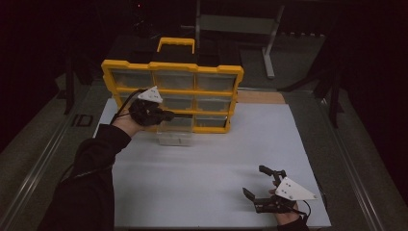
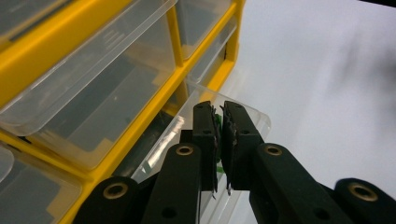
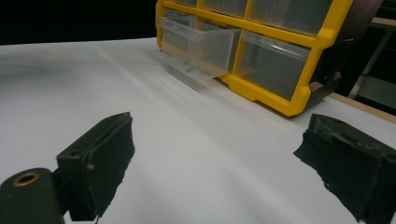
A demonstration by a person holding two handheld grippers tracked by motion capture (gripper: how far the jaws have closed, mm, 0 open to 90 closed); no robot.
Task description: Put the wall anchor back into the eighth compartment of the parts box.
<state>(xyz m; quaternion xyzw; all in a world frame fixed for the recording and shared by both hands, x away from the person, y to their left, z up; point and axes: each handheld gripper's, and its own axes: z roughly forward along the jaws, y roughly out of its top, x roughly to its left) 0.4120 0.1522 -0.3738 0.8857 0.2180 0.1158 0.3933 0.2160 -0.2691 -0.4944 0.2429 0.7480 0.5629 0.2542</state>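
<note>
My left claw (image 2: 219, 140) is pinched almost shut on a small green thing (image 2: 217, 122). I cannot tell what it is. The clear drawer (image 1: 174, 130) is pulled out of the yellow box (image 1: 172, 67), right under my claw tips. I think the drawer part is done, and the green thing is going in or coming out. My right claw (image 1: 261, 185) rests wide open and holds nothing. The white table (image 1: 202, 168) in front of it is bare, with lots of room.
</note>
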